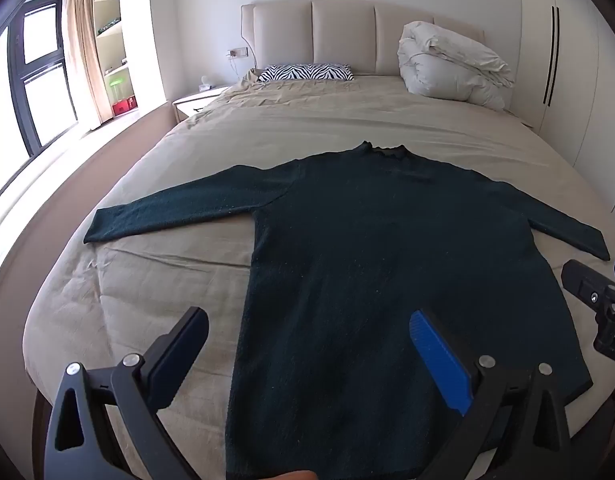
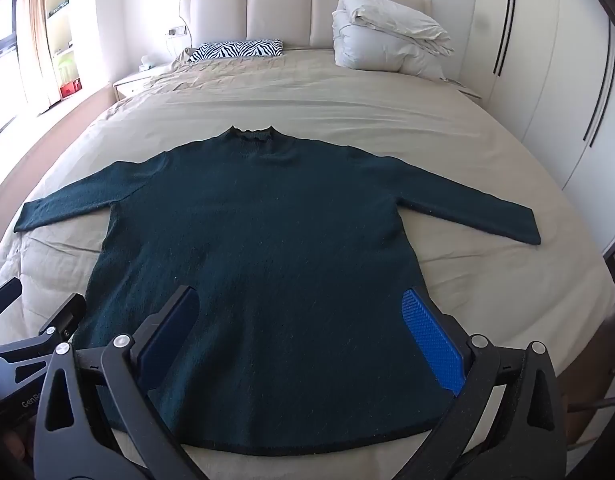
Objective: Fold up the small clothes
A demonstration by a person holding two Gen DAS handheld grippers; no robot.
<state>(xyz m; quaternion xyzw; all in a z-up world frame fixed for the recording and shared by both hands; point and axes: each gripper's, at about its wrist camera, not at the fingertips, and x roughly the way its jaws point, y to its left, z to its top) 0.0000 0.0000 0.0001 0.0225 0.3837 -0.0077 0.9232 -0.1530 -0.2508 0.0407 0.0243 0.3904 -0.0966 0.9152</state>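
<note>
A beige-sheeted bed (image 1: pixel 307 120) with padded headboard (image 1: pixel 343 36) and zebra pillow (image 1: pixel 305 72) carries a dark green sweater (image 2: pixel 263 232), flat, sleeves spread. Left hand-held gripper (image 1: pixel 309 356) and right hand-held gripper (image 2: pixel 303 332) hover wide open above its hem.

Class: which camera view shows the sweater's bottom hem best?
The right wrist view: the sweater's hem runs unbroken across the bed. In the left wrist view, the left gripper and frame edge hide most of it.
</note>
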